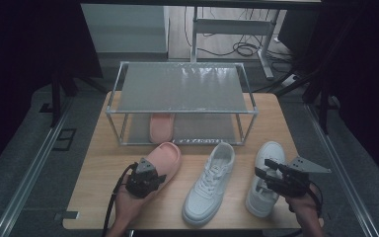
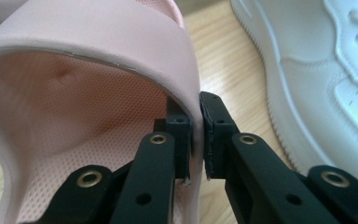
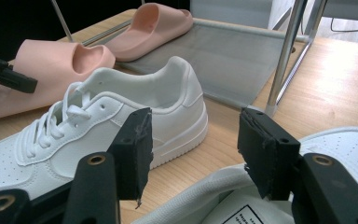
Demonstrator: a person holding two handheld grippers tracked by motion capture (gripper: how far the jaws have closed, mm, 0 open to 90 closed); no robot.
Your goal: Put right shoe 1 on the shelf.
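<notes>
A pink slipper (image 1: 170,155) lies on the wooden table (image 1: 98,168) in front of the rack. My left gripper (image 1: 154,174) is shut on the side edge of its strap; in the left gripper view the pads (image 2: 216,135) squeeze the thin pink wall (image 2: 98,56). A white sneaker (image 1: 209,182) lies in the middle, also seen as the sneaker (image 3: 121,116). A second white sneaker (image 1: 266,165) lies at the right. My right gripper (image 1: 267,172) stands open over that sneaker's collar (image 3: 214,186), and my right gripper (image 3: 193,144) has nothing between its pads.
A metal two-shelf rack (image 1: 182,86) stands at the back of the table. The matching pink slipper (image 1: 160,126) rests on its lower shelf, seen too as the slipper (image 3: 154,23). A rack leg (image 3: 284,56) stands close by the right sneaker.
</notes>
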